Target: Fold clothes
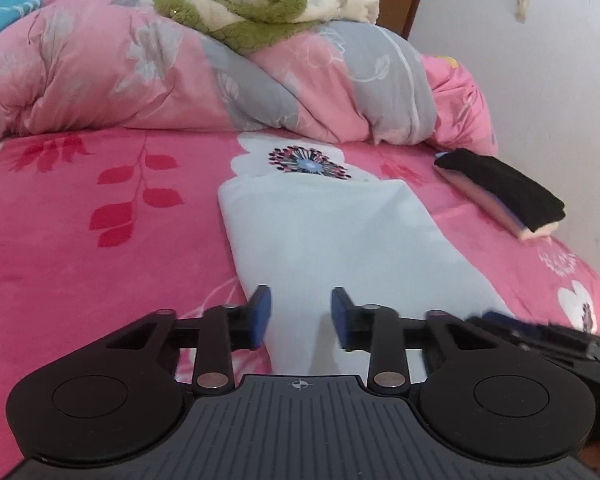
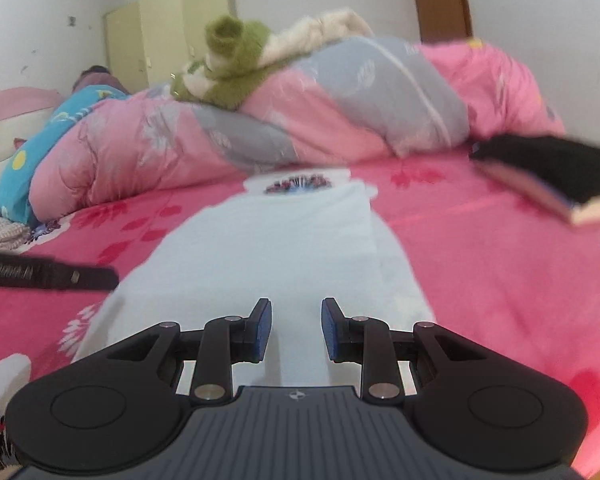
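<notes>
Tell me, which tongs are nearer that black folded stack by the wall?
Right. The right tongs sit over the white garment's side facing the black stack; the left tongs sit farther away.

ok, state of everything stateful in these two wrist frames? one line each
white garment: folded into a long strip, flat on the bed sheet
black garment: folded, on top of a small stack
quilt: bunched up at the back
green and cream fleece: unfolded, heaped on the quilt
left gripper: open, over the white garment
right gripper: open, over the white garment
</notes>
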### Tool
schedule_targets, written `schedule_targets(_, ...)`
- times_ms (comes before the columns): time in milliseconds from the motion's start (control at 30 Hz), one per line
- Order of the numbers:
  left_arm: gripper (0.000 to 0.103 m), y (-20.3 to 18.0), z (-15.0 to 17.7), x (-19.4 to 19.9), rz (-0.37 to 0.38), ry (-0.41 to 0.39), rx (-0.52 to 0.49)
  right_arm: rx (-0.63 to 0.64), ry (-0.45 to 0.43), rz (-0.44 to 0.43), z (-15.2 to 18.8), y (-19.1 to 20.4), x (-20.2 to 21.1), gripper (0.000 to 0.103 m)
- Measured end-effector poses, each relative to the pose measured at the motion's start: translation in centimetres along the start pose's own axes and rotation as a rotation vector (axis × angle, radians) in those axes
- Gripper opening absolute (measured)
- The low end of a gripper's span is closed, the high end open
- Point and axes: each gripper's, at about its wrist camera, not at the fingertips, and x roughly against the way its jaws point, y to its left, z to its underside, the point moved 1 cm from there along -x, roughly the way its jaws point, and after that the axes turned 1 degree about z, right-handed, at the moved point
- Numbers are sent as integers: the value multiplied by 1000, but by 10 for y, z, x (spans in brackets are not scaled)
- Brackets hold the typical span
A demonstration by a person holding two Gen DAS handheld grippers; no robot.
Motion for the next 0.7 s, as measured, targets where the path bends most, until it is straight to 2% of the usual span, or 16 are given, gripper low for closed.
schedule_targets(67, 26, 5, 5, -9, 4, 21, 12, -42, 21, -5, 5, -5, -4, 29)
schedule_targets(233, 25, 4, 4, 1, 3, -10, 12, -51, 27, -9, 5, -8, -4, 29)
schedule_targets(400, 25, -4, -7, 15, -15, -87, -27, -17, 0, 9, -3, -6, 2, 29)
schedule_targets(467, 25, -7, -9, 8, -2, -62, -29, 0, 0, 16, -5, -5, 1, 29)
schedule_targets(567, 27, -4, -4, -17, 13, 43, 8, 33, 25, 22, -4, -6, -6, 30)
schedule_targets(700, 27, -7, -9, -20, -12, 78, 13, 123, 78, 27, 1, -3, -17, 30)
